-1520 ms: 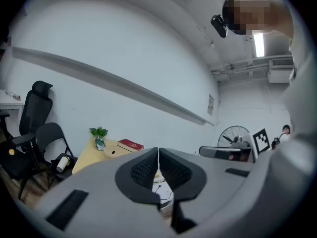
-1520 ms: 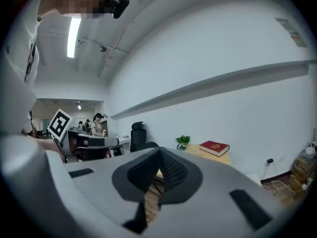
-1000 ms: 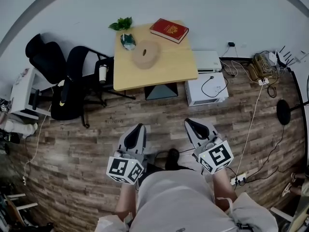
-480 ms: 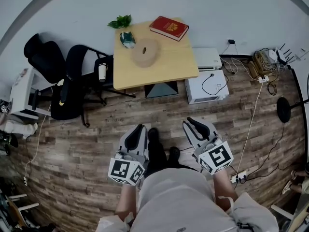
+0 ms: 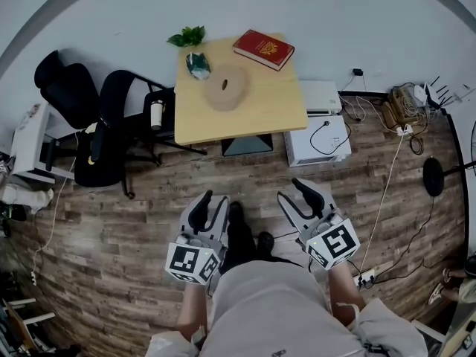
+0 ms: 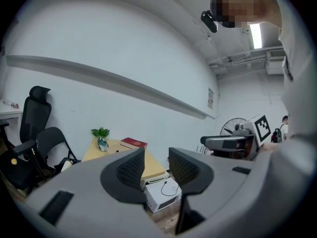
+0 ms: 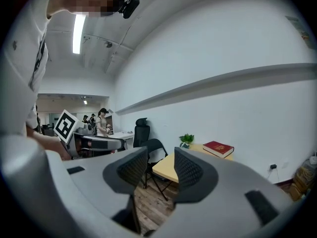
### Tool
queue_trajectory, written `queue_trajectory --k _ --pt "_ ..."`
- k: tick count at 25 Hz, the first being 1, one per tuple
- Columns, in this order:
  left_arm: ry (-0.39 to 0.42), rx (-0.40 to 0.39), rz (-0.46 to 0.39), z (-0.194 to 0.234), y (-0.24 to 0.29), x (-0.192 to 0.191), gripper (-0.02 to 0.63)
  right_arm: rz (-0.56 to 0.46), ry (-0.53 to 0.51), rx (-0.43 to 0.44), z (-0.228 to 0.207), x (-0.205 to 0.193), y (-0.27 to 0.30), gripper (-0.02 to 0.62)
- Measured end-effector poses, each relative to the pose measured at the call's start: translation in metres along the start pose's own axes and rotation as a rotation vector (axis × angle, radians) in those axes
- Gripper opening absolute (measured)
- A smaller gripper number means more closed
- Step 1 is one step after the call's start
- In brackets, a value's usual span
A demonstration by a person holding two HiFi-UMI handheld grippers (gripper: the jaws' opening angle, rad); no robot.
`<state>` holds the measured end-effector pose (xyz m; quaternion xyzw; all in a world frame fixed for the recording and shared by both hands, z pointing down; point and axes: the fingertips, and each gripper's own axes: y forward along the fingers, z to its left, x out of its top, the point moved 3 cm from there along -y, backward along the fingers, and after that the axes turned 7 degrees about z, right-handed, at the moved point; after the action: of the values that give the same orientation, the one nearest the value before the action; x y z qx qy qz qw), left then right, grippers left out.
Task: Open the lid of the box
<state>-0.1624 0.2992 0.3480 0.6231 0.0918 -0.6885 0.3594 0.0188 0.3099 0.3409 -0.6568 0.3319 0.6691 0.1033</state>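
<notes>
A round tan box (image 5: 225,88) with its lid on sits on the wooden table (image 5: 253,114) far ahead, next to a red book (image 5: 263,49) and a small plant (image 5: 187,37). Both grippers hang over the wood floor, well short of the table. My left gripper (image 5: 210,201) is open after its jaws have just been opening, with nothing between them. My right gripper (image 5: 297,193) is open wider, also just opened and empty. The left gripper view shows the table (image 6: 154,168), book (image 6: 133,143) and plant (image 6: 100,132); the box is hidden there. In the right gripper view the jaws frame the table (image 7: 166,167).
Black office chairs (image 5: 97,125) stand left of the table. A white case (image 5: 317,140) with a cable lies on the floor at its right, with more cables (image 5: 401,103) and a black stand base (image 5: 433,175) beyond. The person's feet (image 5: 239,233) show between the grippers.
Both grippers' jaws went from shut to open. The person has stepped a little toward the table, and a foot now shows between the grippers.
</notes>
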Motion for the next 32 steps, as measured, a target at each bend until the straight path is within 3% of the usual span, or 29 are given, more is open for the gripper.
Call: queue_trajectory --k 16,32 --pt "0.019 -0.089 -0.014 0.06 0.069 0.049 0.13 -0.004 0.0 -0.063 -0.045 0.042 0.066 0.16" --pt "0.016 -0.151 0.036 0.143 0.125 0.071 0.13 0.026 0.027 -0.131 -0.071 0.069 0.147 0.152"
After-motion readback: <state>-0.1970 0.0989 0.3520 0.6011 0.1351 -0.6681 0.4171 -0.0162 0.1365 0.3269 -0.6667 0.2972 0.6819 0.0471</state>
